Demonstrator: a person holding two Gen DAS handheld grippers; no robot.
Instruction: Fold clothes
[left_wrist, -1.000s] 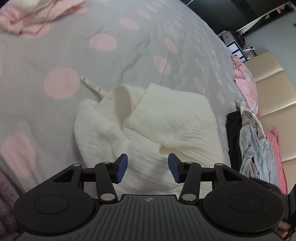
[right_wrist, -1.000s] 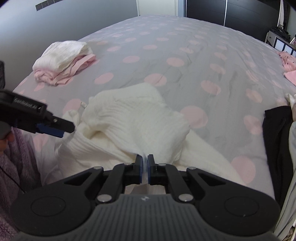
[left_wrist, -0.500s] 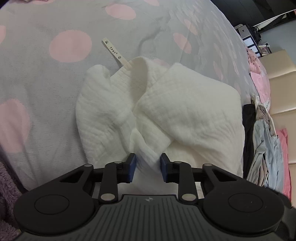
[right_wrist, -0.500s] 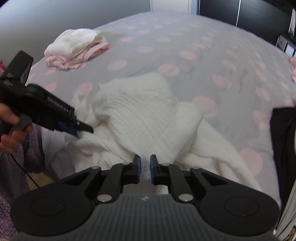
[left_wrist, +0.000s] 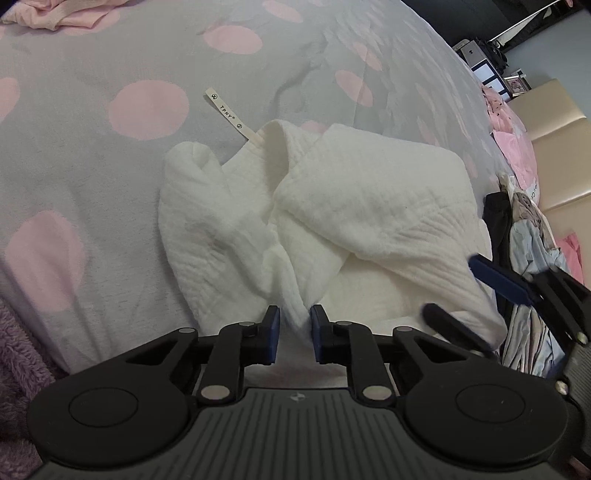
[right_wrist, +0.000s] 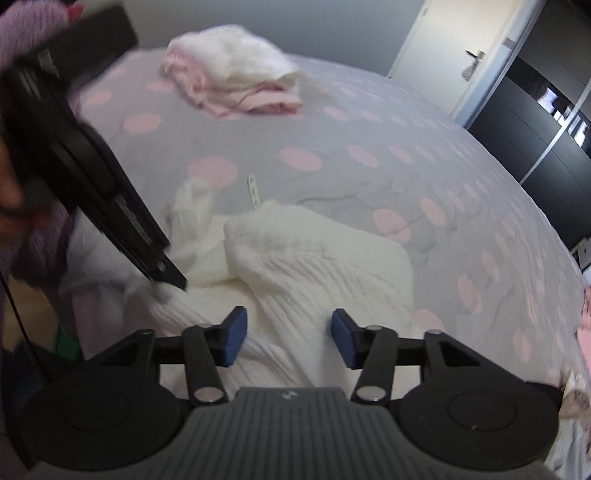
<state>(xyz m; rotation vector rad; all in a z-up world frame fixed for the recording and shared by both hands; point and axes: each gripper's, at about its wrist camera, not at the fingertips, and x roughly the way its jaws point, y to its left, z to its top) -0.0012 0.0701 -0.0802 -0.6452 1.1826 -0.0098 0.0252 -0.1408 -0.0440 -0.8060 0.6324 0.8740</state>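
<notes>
A crumpled white textured garment (left_wrist: 332, 206) lies on the grey bedspread with pink dots (left_wrist: 147, 107), near the bed's front edge; a long label tag (left_wrist: 225, 112) sticks out of it. It also shows in the right wrist view (right_wrist: 317, 266). My left gripper (left_wrist: 294, 334) is shut on a bunched fold of the garment at its near edge. My right gripper (right_wrist: 286, 338) is open and empty just above the garment's near part. The right gripper's fingers (left_wrist: 495, 280) show at the right of the left wrist view.
A folded stack of white and pink clothes (right_wrist: 236, 85) sits at the bed's far left. A pile of dark, blue and pink clothes (left_wrist: 524, 229) lies at the right. A beige headboard (left_wrist: 554, 140) and a dark wardrobe (right_wrist: 535, 140) stand beyond.
My left gripper closed on a fold of the white garment. My right gripper let go of the cloth, opened wide and swung left over it.
</notes>
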